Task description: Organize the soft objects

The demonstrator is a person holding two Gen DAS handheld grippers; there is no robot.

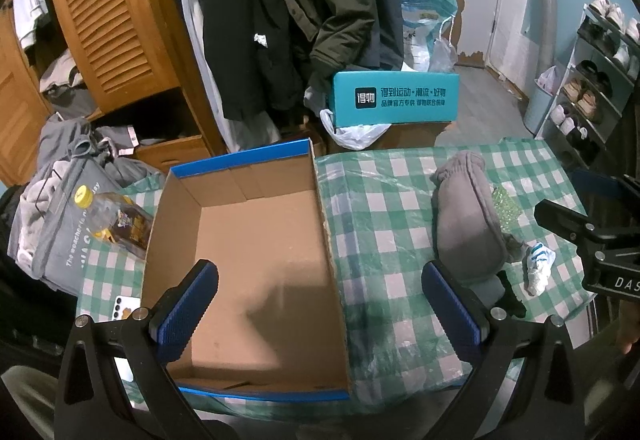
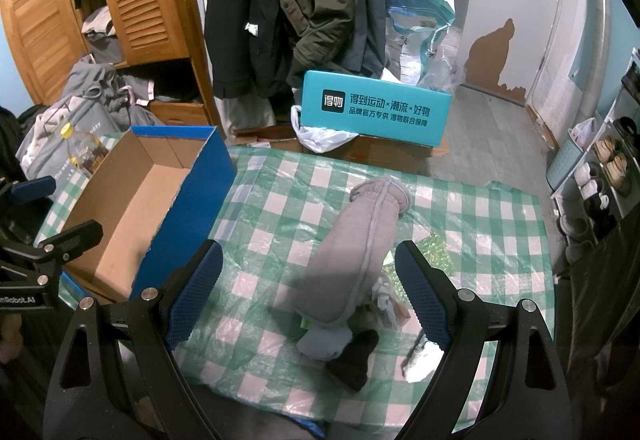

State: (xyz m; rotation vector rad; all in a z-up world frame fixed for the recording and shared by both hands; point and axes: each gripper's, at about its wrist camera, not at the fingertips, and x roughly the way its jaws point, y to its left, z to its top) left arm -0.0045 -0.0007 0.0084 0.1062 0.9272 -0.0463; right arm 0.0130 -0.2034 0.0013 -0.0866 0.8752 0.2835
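Fingers on both tools are spread wide w/ nothing between them. The right gripper (image 2: 308, 292) hangs low over the long grey rolled fleece garment (image 2: 354, 252), fingers straddling its near end but not touching. The left gripper (image 1: 320, 304) hovers above the open brown cardboard box with blue outer walls (image 1: 256, 268), which looks empty inside.

The grey roll lies on the green-and-white checked plastic-covered surface (image 2: 280, 200), to the right of the box & apart from it. At its near end sit a small black sock (image 2: 356, 360), a pale blue-grey sock (image 2: 320, 344) and a white crumpled sock (image 2: 420, 360), all bunched close, some touching the roll.

My guess: the roll is light, squashy, prob. sags at both ends if lifted by one tip. Best pinch is across the thick middle, where the folds give bulk; the plastic cover could be a bit slick underneath. Socks are tiny, so pinch each at its bunched centre.

Both tools point forward & tilt downward toward the surface.
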